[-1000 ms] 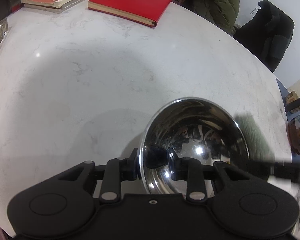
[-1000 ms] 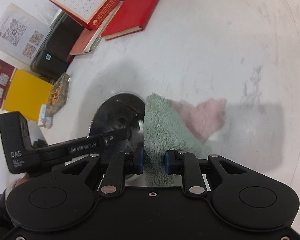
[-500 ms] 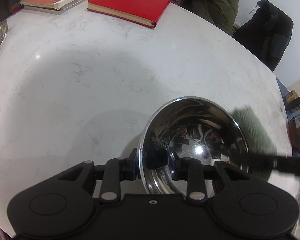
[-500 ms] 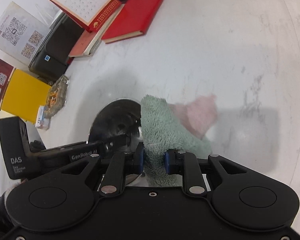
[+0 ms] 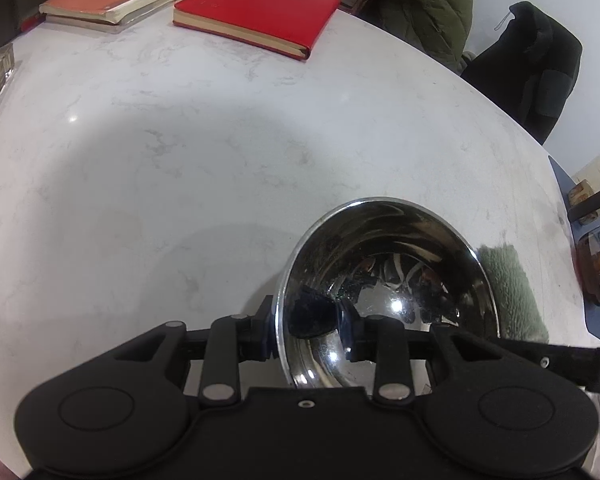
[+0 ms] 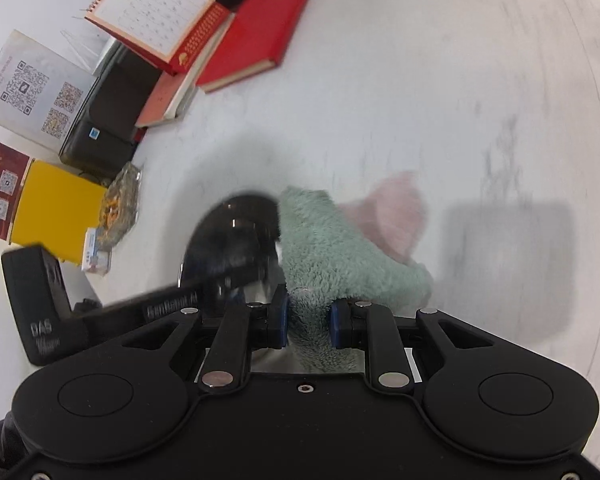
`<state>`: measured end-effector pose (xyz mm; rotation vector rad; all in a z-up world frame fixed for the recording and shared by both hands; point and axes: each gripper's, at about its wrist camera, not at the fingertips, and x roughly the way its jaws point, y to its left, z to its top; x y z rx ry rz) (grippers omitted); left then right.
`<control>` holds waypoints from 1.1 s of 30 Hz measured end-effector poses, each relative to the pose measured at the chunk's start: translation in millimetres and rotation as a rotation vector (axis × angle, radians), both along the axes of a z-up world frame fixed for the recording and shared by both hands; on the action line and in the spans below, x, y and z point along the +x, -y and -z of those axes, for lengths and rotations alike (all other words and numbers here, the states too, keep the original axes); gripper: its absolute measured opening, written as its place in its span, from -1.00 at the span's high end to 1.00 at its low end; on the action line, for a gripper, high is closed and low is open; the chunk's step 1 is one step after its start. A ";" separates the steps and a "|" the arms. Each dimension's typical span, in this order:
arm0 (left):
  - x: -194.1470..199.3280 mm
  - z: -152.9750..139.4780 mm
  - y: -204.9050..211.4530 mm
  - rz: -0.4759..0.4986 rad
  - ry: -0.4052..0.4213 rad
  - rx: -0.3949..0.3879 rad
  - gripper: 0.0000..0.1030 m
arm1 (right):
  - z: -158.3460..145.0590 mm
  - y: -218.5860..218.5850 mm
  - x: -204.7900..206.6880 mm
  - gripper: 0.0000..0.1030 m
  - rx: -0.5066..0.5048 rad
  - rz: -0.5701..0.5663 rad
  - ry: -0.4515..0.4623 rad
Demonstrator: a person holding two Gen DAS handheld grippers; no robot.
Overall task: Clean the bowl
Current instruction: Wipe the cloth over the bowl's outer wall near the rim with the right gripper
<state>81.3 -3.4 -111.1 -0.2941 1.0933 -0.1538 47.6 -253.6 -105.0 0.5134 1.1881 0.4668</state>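
You see a bowl (image 5: pixel 384 280) of polished metal, glossy like a mirror, with bright light spots inside. The cloth (image 6: pixel 332 248) you hold is soft fleece, fluffy and matt, green on one side and pink on the other. The table (image 5: pixel 180 152) looks like white marble with grey veins, smooth with a light shine. Near its far edge, the red notebook (image 5: pixel 256 12) has a smooth matt cover and paper pages. Your grippers look like matt black plastic.
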 end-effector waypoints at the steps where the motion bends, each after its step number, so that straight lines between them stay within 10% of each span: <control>1: 1.6 -0.4 -3.1 -0.003 -0.007 -0.013 0.52 | 1.1 0.7 -0.4 0.62 0.007 0.009 -0.002; 33: -2.3 -9.1 -18.1 0.013 -0.044 -0.037 0.78 | -13.5 -32.1 61.9 0.62 -0.130 -0.184 0.115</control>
